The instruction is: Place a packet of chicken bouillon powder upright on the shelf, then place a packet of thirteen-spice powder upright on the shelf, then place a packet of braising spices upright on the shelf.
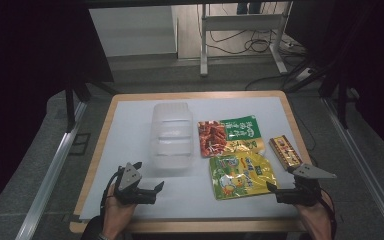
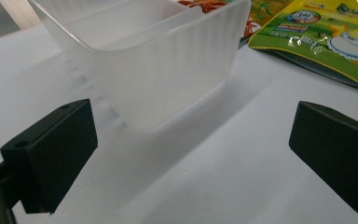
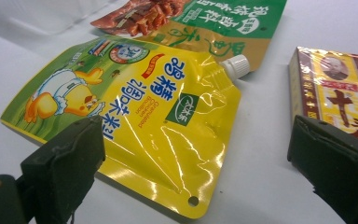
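Note:
A translucent plastic container (image 1: 171, 135) stands empty on the white table mat (image 1: 130, 125). To its right lie a green and red snack packet (image 1: 228, 135), a yellow spouted pouch (image 1: 241, 174) and a small dark red and yellow box (image 1: 285, 151). My left gripper (image 1: 150, 176) is open near the front edge, just short of the container (image 2: 158, 60), with nothing between its jaws (image 2: 191, 154). My right gripper (image 1: 282, 181) is open at the front right. Its jaws (image 3: 196, 158) straddle the near corner of the yellow pouch (image 3: 140, 107), beside the box (image 3: 335, 88), without touching either.
The mat covers a wooden table whose rim (image 1: 100, 145) shows on every side. Bare mat lies left of the container and along the front. Beyond the table stand a metal frame (image 1: 240, 30) and floor cables (image 1: 260, 45).

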The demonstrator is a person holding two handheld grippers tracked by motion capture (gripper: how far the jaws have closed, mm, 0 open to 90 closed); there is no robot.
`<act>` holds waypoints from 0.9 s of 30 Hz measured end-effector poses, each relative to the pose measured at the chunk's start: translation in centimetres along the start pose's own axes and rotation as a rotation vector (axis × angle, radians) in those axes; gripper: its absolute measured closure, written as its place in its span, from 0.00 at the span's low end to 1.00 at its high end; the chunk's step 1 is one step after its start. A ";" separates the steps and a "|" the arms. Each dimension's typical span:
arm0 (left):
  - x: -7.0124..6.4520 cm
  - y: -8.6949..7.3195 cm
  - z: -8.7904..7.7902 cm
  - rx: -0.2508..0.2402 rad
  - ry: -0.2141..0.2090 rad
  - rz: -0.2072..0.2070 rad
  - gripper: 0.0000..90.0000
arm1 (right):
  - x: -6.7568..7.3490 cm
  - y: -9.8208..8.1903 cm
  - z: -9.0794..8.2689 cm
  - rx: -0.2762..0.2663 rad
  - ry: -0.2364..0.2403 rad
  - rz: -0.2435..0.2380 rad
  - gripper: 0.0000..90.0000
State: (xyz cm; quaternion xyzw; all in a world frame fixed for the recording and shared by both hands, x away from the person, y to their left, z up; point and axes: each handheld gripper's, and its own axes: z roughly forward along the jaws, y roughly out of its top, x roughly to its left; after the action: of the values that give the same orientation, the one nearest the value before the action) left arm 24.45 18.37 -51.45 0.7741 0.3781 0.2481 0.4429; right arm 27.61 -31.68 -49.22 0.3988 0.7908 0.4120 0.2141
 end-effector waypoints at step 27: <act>-0.5 0.3 0.2 0.028 -0.035 -0.024 0.02 | 0.1 0.1 0.1 0.011 -0.001 -0.016 0.04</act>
State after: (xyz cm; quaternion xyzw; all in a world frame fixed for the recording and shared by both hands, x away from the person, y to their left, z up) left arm 24.39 17.78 -51.27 0.7799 0.3833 0.2239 0.4413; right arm 27.65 -31.47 -49.24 0.3938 0.7961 0.4057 0.2157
